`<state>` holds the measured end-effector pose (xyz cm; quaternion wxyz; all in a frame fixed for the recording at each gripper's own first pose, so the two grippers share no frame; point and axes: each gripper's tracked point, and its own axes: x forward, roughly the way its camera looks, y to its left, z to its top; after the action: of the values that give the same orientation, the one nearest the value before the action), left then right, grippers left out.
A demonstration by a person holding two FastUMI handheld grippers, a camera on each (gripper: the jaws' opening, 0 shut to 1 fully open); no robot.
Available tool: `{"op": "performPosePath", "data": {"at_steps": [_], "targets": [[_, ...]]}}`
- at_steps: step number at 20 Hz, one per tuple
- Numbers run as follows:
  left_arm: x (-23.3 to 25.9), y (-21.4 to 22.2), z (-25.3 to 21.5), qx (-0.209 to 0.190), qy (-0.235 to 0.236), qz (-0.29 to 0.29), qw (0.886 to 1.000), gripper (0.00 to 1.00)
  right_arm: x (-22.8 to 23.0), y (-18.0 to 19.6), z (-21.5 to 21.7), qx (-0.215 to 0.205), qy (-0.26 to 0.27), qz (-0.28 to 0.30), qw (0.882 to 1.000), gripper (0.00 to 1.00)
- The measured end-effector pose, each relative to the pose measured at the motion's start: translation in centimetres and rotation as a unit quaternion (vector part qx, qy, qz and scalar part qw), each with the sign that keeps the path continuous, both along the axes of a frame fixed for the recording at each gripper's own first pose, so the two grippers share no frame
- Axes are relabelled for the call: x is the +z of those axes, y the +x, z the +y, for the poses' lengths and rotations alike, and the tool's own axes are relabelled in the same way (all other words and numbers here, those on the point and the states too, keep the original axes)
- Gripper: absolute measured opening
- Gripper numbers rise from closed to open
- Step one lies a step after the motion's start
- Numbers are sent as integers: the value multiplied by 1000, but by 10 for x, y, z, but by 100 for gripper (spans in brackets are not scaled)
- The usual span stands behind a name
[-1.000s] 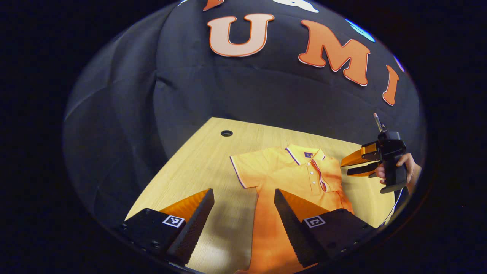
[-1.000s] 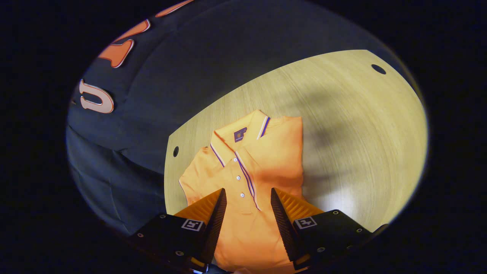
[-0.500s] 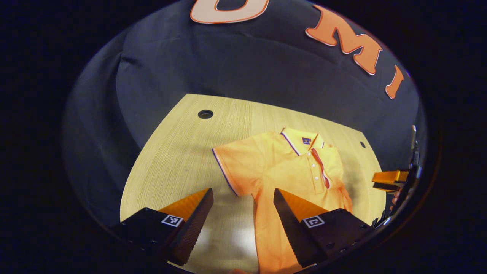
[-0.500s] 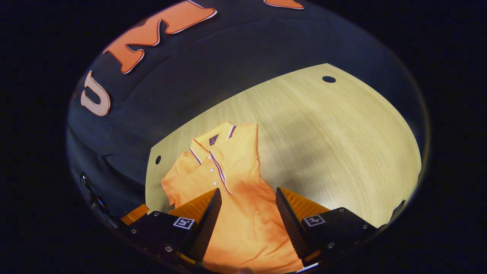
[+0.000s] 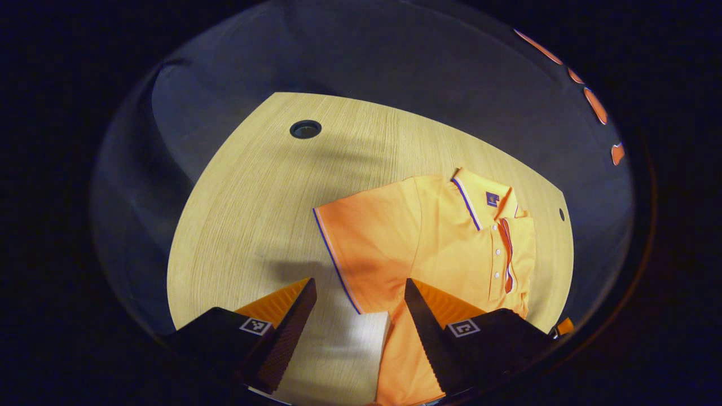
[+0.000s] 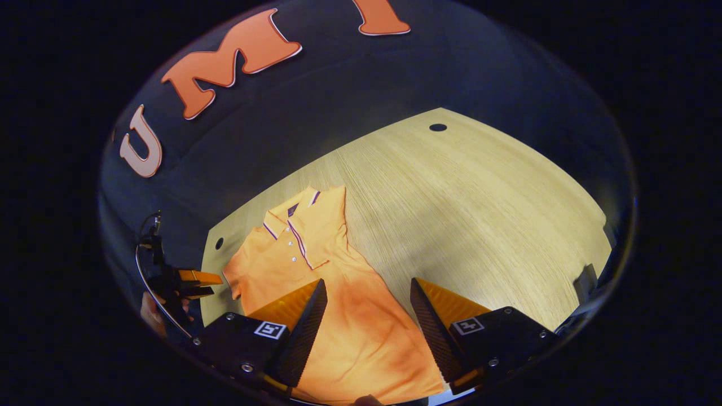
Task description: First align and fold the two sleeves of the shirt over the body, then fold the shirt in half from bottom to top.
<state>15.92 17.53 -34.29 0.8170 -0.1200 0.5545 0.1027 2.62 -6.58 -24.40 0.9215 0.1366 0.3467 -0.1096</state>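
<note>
Shirt (image 5: 445, 242): orange polo, lying flat on the table (image 5: 254, 197), collar toward the booth wall, hem toward the viewer.
Left sleeve (image 5: 361, 248): spread out sideways on the table, its striped cuff edge plain in the left gripper view.
Right sleeve (image 6: 330, 225): appears folded over the body in the right gripper view, leaving a straight side edge; the fold itself is hard to make out.
Collar (image 5: 479, 194): striped trim, with a dark tag inside and a buttoned placket below.
Left tongs (image 5: 358, 304): released, fingers wide apart, holding nothing; hovering above the left sleeve's lower edge. The right gripper view shows them from outside (image 6: 217, 285), held by a hand (image 6: 149, 313) just off the table edge beside that sleeve.
Right tongs (image 6: 366, 307): released, fingers wide apart, nothing between them; hanging over the shirt's lower body.
Table holes: one near the far corner (image 5: 305, 129), a smaller one (image 5: 562, 214) past the collar.
</note>
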Motion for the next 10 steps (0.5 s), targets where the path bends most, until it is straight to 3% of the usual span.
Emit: {"op": "performPosePath", "data": {"at_steps": [7,10], "targets": [[-39,8,21,11,31,84,996,97,22,-34,-20,-22,-35,-44,998,91],[-45,15,28,15,48,95,994,88,37,-47,-28,-41,-33,-63,997,92]]}}
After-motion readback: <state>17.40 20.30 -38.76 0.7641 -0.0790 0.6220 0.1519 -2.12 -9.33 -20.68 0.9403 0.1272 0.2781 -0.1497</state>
